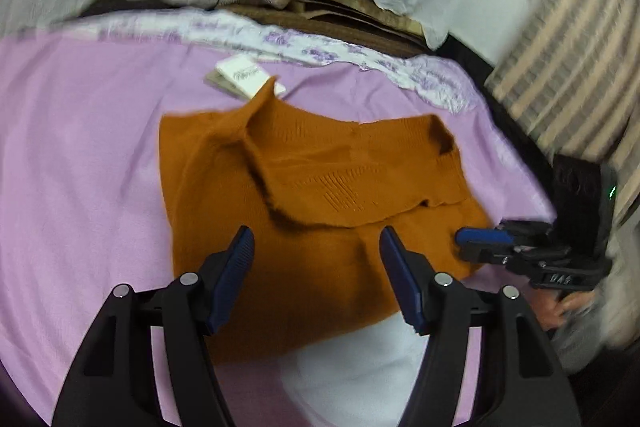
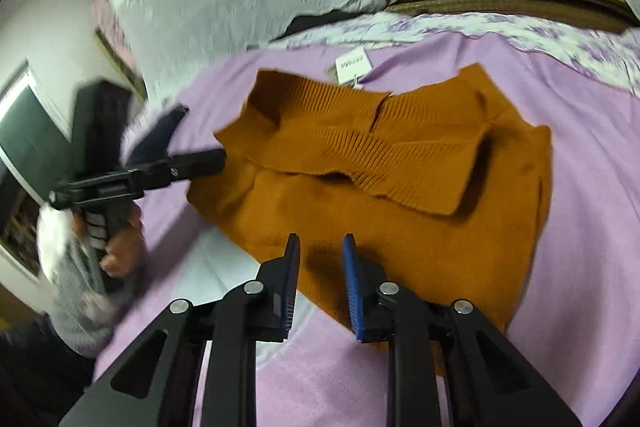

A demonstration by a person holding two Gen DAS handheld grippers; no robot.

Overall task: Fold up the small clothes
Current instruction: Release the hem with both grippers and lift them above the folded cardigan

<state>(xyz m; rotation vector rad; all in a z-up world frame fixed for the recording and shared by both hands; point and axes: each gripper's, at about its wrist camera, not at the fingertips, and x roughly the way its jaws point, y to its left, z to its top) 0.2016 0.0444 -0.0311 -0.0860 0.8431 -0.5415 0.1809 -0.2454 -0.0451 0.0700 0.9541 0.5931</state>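
The rust-orange ribbed knit sweater (image 1: 320, 211) lies in the middle of the lilac bed sheet (image 1: 80, 155), partly folded: both sleeves are laid across its chest and a white paper swing tag (image 1: 244, 77) pokes out past its far edge. The left gripper (image 1: 316, 241) hangs just above the sweater's near hem with its blue-padded jaws spread wide and nothing between them. The right gripper (image 2: 320, 247) hovers over the same near edge, its jaws narrowed to a slim gap, and no cloth is pinched there either; from the left camera it shows at the sweater's right-hand corner. My guess is that the sleeve folds are done and both tools are empty between folds, so the body fold comes next. That would call for each gripper to drop onto a near corner of the sweater, pinch through every layer, then lift and carry the hem toward the tag end evenly, so the tucked sleeves don't slip out.
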